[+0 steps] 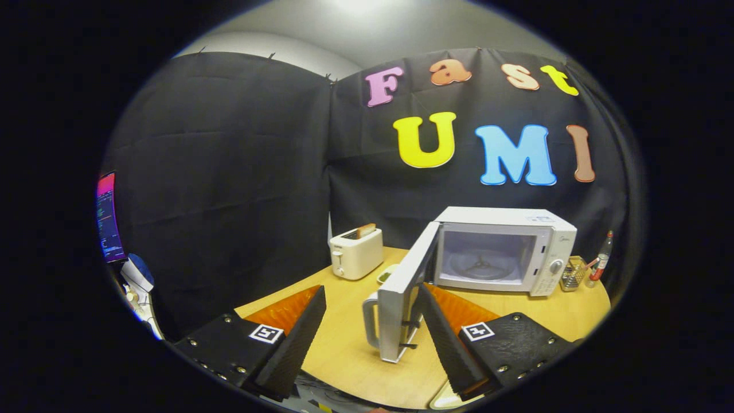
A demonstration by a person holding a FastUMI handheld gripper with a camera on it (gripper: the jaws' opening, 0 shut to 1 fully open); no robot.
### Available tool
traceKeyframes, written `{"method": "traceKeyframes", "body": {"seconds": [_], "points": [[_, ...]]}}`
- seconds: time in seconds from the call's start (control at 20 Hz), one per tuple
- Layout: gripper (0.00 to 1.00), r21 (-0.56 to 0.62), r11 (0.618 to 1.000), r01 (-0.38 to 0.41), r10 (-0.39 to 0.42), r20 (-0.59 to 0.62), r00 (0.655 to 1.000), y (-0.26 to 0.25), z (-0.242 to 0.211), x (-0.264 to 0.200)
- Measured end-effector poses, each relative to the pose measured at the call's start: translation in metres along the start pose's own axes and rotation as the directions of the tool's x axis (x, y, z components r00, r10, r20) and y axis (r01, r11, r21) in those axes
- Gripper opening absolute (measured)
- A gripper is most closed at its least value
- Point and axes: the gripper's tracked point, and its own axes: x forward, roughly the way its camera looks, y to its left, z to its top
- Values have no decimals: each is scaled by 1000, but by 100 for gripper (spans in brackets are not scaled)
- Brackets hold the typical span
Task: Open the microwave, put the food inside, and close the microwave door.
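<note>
Gripper sitting low centre of frame, fingers spread wide apart, gripping nothing. Microwave door standing swung open just ahead, edge-on between the fingertips, right finger almost touching it, handle facing the camera. Microwave resting right of centre on the wooden table, long axis running left-right, cavity opening facing the gripper, turntable showing inside. Toaster standing left of it. Can't tell where the food is.
</note>
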Motion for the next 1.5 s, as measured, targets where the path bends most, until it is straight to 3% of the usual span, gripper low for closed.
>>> {"method": "traceKeyframes", "body": {"seconds": [0.35,0.6,0.95,1.2,1.5], "points": [[97,65,975,211,-207,-70,976,-94,-30,-24],[98,130,940,316,-288,-197,937,-139,-74,-33],[98,158,911,380,-301,-372,878,-163,-141,-38],[98,125,902,414,-302,-502,810,-173,-195,-44],[98,113,901,418,-278,-589,759,-177,-224,-47]]}}
